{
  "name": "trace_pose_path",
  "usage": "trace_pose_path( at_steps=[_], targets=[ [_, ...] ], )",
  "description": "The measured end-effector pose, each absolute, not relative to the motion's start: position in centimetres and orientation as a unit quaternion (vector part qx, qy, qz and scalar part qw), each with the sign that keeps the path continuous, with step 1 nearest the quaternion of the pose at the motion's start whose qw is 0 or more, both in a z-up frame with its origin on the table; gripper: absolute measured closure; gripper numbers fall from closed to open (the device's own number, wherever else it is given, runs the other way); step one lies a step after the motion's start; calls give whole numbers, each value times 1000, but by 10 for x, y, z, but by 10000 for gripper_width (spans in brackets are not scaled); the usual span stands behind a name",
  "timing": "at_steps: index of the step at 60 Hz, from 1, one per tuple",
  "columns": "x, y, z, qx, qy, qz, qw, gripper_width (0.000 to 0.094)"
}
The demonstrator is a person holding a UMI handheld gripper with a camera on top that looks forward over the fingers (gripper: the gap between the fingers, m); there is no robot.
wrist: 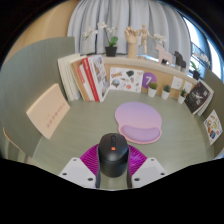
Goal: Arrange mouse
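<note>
**A:** Gripper view shows your mouse (113,155) sitting right between the two fingers, the pink pads (92,158) flanking its sides. Can you say whether the gripper (113,168) has it?

**B:** You look to be holding it. The pads sit tight to both flanks of the black mouse with no gap I can make out, so I judge the claw narrowed onto it. Whether the mouse is lifted or its belly is on the desk (75,130), you cannot tell from here.

**A:** And where does it need to go?

**B:** Most likely the lilac mouse pad (138,121), which lies beyond your fingertips, toward the middle of the desk and a little to the right. It is bare, nothing on it. The mouse is near the desk's front edge, apart from the pad.

**A:** So how far along are you?

**B:** By my reading, the grasp is done and the placing is left: you have to carry the mouse forward and slightly right, set it on the pad, then let go.

**A:** Anything in the way?

**B:** The path looks open. The books (84,78) stand along the back left edge, framed cards (128,78) and small pots (154,89) line the back edge, and a tan board (46,108) leans at the left. All are well apart from the pad.
</note>
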State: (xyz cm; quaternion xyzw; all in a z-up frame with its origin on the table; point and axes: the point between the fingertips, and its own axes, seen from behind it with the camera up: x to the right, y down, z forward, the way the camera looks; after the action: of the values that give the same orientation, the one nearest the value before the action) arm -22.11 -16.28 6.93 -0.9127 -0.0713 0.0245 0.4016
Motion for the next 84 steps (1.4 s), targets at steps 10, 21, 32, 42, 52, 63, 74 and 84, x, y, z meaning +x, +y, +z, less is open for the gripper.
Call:
trace_pose_path(
  at_steps=[10,21,32,42,52,63,74,84],
  targets=[
    [-226,-86,189,-870,-40,42,490,578],
    [-181,3,242,-842,-6,29,538,579],
    [-130,64,175,-869,-3,-2,495,582],
    [-120,80,77,-904,-13,3,428,581],
    [-120,65,16,-924,-10,9,382,581],
    [-126,54,-11,-928,-27,12,372,571],
    [-126,53,-13,-926,-17,21,377,459],
    [-129,45,-13,-934,-43,19,355,204]
  ],
)
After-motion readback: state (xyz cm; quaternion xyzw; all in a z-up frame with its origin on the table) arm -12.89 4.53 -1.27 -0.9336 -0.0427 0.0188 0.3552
